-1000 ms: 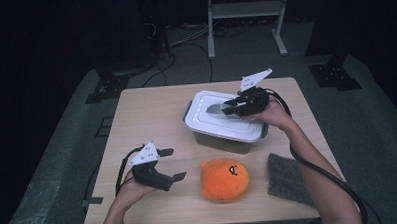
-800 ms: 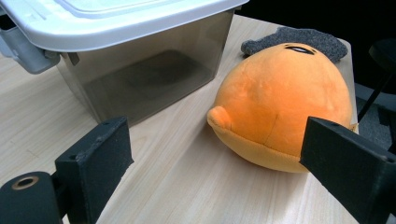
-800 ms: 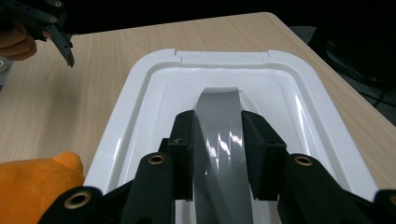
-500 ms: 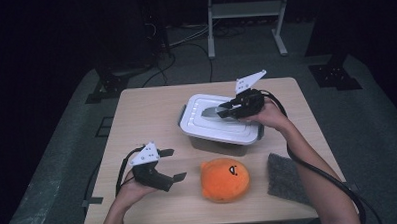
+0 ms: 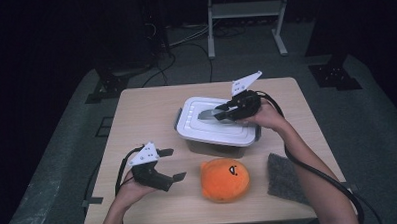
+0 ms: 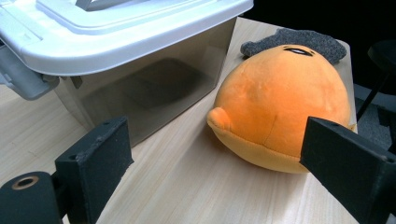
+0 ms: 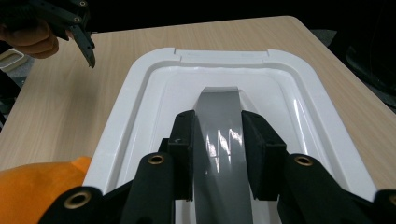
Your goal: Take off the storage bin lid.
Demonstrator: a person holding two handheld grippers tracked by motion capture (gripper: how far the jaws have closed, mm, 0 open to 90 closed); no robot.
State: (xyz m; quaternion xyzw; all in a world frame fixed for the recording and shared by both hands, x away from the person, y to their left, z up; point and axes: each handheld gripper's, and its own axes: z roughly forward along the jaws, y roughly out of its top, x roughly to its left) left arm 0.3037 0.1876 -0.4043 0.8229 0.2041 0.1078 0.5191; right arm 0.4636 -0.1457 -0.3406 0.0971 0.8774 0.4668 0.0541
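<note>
Between my right tongs (image 7: 218, 154) the grey plastic handle (image 7: 219, 140) runs down behind the black jaws and off the bottom edge, so I cannot see its near end. Ahead of my left tongs (image 6: 219, 163), the white-lidded, smoky translucent plastic box (image 6: 154, 88) is cut by the top and left edges; its contents are too murky to tell. The round orange plush toy (image 6: 280, 102) hides most of the dark grey felt pad (image 6: 299, 39) behind it.

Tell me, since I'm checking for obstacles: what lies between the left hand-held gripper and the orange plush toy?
Nothing: bare tabletop separates the open left hand-held gripper from the orange plush toy, seen in the left gripper view.
</note>
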